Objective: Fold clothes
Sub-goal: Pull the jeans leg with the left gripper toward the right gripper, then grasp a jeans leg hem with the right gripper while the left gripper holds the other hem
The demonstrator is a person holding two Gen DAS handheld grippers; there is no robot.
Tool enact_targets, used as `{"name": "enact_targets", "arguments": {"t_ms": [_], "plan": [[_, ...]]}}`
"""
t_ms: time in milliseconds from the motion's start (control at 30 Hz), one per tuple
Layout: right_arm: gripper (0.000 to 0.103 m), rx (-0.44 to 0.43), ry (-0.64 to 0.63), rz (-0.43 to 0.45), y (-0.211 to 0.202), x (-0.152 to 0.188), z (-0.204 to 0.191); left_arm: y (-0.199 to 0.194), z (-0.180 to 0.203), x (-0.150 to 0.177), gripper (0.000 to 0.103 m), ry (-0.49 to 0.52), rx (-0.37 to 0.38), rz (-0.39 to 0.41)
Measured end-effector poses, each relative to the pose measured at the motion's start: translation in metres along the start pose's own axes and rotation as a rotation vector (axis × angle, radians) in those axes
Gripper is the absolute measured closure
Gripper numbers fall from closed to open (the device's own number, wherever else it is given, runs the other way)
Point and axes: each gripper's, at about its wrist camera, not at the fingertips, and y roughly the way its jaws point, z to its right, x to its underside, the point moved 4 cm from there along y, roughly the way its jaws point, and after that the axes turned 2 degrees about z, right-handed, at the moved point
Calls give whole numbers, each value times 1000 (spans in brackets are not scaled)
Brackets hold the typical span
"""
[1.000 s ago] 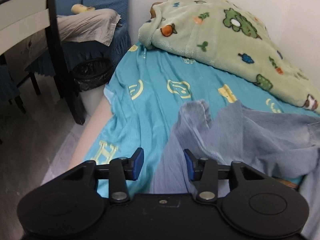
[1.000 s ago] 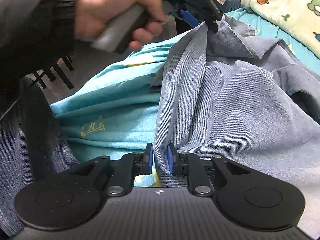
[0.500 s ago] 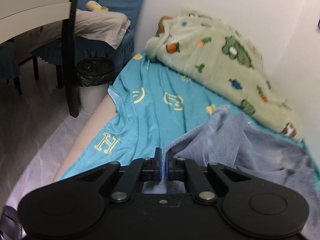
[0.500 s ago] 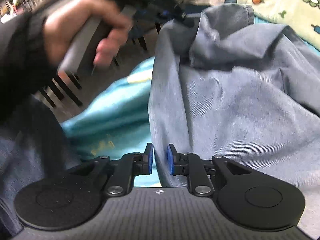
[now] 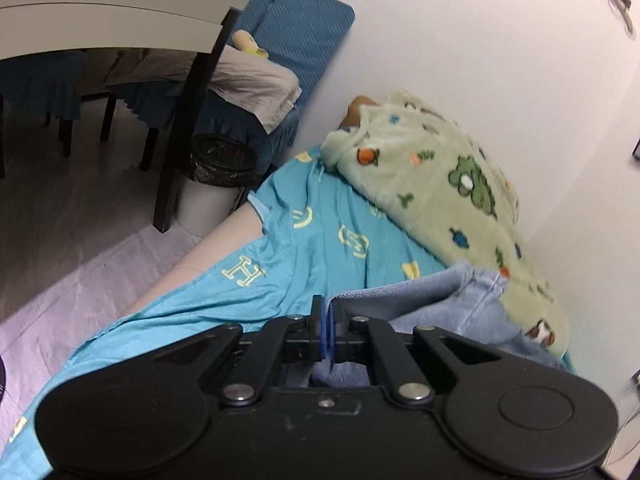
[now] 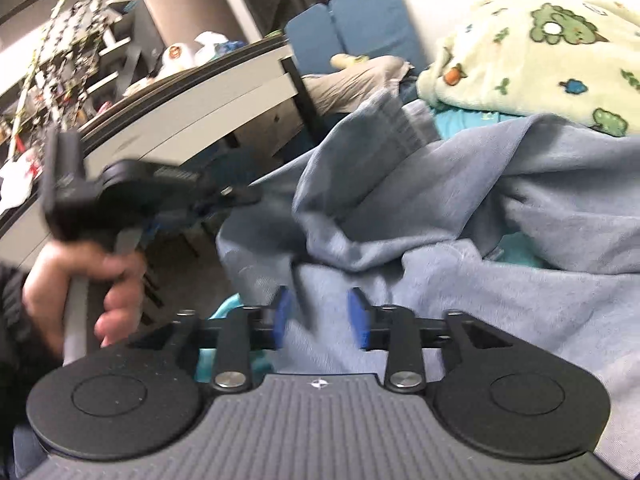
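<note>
The blue-grey garment (image 6: 460, 208) lies crumpled on the bed, over the turquoise sheet (image 5: 304, 256) and just beside the green cartoon-print blanket (image 5: 448, 192) that is bunched against the wall. The left claw (image 5: 327, 330) is clenched on an edge of the garment, the cloth pinched between its blue pads and hanging from them. In the right wrist view the person's hand (image 6: 80, 280) grips that tool's handle. The right claw (image 6: 320, 316) is opening, its pads apart with garment cloth between them, not pressing on it.
</note>
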Motion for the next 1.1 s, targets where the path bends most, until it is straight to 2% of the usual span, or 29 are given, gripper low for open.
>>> {"name": "enact_targets", "arguments": {"t_ms": [33,100,167,200,300,367,467,600,700,733,767,800,900,1100], "plan": [[50,10,10,7,3,-5,2,-1,0,-1,102,5,3,6],[49,14,49,23,13,-21,5,-2,-1,1,102,26,-1,23],[39,17,84,51,24,-39,7,3,-3,2,102,20,7,17],[38,23,96,69,30,-49,8,5,-6,4,102,18,9,9],[39,60,153,78,55,-70,17,12,-11,6,102,34,1,4],[39,55,183,65,75,-79,26,16,-12,7,102,52,-3,6],[40,88,230,2,103,-86,38,21,-14,8,102,44,5,-6],[40,62,264,-9,122,-93,38,28,-16,13,102,38,14,-43],[54,99,270,-36,136,-98,41,31,-15,15,102,45,16,-51],[67,104,281,-32,137,-98,42,32,-15,15,102,47,17,-52],[92,110,292,-27,138,-99,44,32,-14,16,102,47,19,-54],[98,125,302,-18,135,-98,46,33,-14,16,102,48,21,-56],[99,167,304,21,121,-93,50,34,-12,17,102,67,14,-59],[99,268,329,101,62,-75,65,34,-12,19,101,78,15,-68]]}}
